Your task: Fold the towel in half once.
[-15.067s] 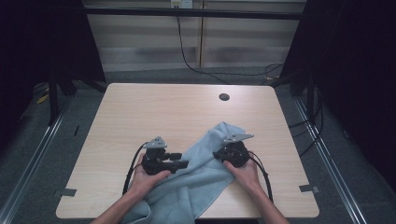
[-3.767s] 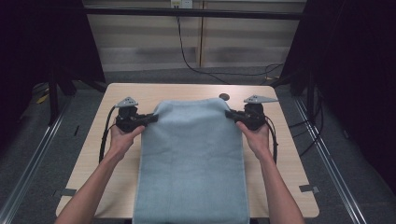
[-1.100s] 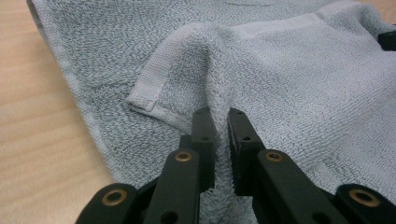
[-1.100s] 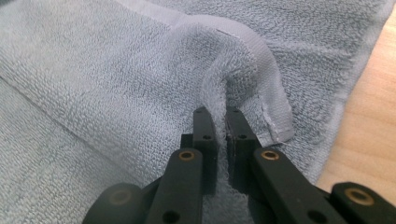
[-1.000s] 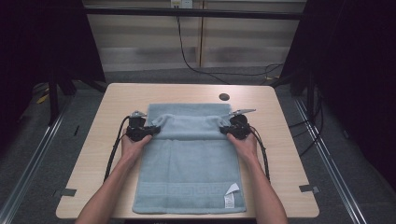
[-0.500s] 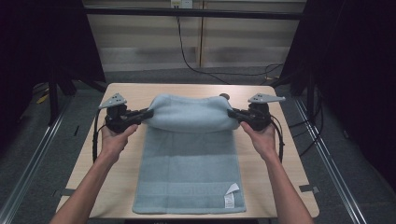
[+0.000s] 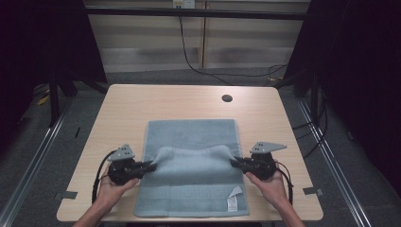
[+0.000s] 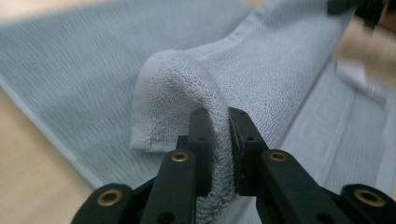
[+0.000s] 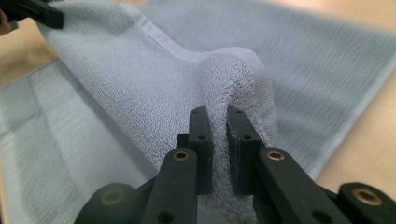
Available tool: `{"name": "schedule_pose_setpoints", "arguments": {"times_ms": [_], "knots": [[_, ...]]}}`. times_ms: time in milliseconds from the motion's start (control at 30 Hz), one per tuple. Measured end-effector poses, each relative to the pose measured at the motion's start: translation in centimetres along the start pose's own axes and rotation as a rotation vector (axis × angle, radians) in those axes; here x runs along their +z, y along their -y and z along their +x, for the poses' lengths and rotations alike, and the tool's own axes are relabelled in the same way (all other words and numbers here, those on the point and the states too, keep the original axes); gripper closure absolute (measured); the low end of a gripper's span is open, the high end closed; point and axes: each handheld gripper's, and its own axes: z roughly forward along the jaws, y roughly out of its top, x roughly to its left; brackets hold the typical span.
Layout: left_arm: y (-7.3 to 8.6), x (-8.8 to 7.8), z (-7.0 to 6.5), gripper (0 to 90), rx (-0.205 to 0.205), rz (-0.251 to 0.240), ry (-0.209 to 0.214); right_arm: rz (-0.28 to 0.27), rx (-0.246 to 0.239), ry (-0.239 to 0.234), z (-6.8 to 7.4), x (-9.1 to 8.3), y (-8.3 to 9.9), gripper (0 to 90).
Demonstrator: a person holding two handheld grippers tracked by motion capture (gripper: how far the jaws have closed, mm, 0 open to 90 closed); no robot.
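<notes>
Wooden table (image 7: 142, 101), light-blue towel (image 7: 189, 135) flat mid-surface, long axis front to back. Far edge folded toward near hem, pinched by left gripper (image 7: 150, 165) and right gripper (image 7: 233, 162), jaws just easing, cloth between. Near hem ahead, equally close to both.

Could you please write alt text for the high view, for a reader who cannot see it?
Two hand-held grippers, left and right, each pinch a side of a pale blue rectangular terry towel, its far edge lifted and drawn toward the near edge. The towel lies on a light wooden table.
</notes>
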Motion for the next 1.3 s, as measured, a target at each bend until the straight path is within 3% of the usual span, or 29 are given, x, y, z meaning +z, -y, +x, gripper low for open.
{"name": "schedule_pose_setpoints", "arguments": {"times_ms": [67,133,233,333,400,467,567,633,667,700,767,900,933,1000,1067,1133,1300], "knots": [[1.0,0.1,-0.5,79.0,0.006,0.021,0.013,0.028,0.009,-0.004,0.5,0.1,1.2,79.4],[1.7,0.0,-0.9,72.6,0.019,0.042,0.003,0.056,-0.022,-0.001,1.3,0.0,1.9,75.5],[2.4,-0.6,-1.1,68.5,0.005,0.048,0.045,0.068,-0.013,-0.031,2.1,-0.7,3.1,73.1],[1.9,-1.5,-0.8,59.0,-0.006,-0.005,0.060,0.073,-0.008,-0.036,2.6,-1.4,3.5,64.4],[1.0,-1.9,-0.1,58.3,-0.006,-0.066,0.066,0.034,-0.009,-0.033,2.4,-2.1,3.0,63.7],[-0.3,-1.7,0.8,57.1,-0.007,-0.081,0.042,-0.020,0.003,-0.043,1.7,-2.3,1.9,63.0],[-2.3,-0.3,3.0,56.0,-0.016,-0.084,0.000,-0.013,-0.029,-0.012,0.5,-0.9,0.1,59.1],[-3.2,1.0,4.3,52.9,-0.033,-0.065,-0.010,-0.006,-0.015,-0.024,-0.4,0.6,-1.0,55.7],[-3.4,1.7,4.8,50.4,-0.045,-0.070,0.003,0.000,-0.020,-0.025,-0.8,1.3,-1.4,52.4],[-3.6,2.5,5.1,49.2,-0.062,-0.050,0.017,0.008,-0.014,-0.043,-1.1,1.9,-1.8,50.6],[-3.6,3.9,5.3,43.0,-0.057,-0.003,0.036,0.034,-0.007,-0.060,-1.5,3.1,-2.2,46.7],[-3.1,5.0,4.9,39.3,-0.051,0.047,0.118,0.102,0.017,-0.111,-2.0,4.9,-2.2,49.2],[-3.1,4.9,4.6,42.9,-0.036,0.051,0.131,0.113,0.014,-0.123,-1.9,5.1,-2.1,53.3],[-3.0,4.6,3.7,63.4,-0.003,0.060,0.131,0.130,-0.001,-0.132,-1.6,5.1,-1.9,68.9],[-2.8,3.7,2.7,79.4,0.025,0.037,0.141,0.099,-0.026,-0.140,-0.9,4.4,-1.8,78.7],[-2.8,2.7,1.8,83.6,0.041,0.012,0.167,0.051,-0.044,-0.149,0.0,2.9,-2.0,84.4],[-1.9,-1.7,-1.2,83.0,0.075,-0.098,0.216,-0.033,-0.075,-0.195,3.0,-0.7,-1.5,83.7]]}}
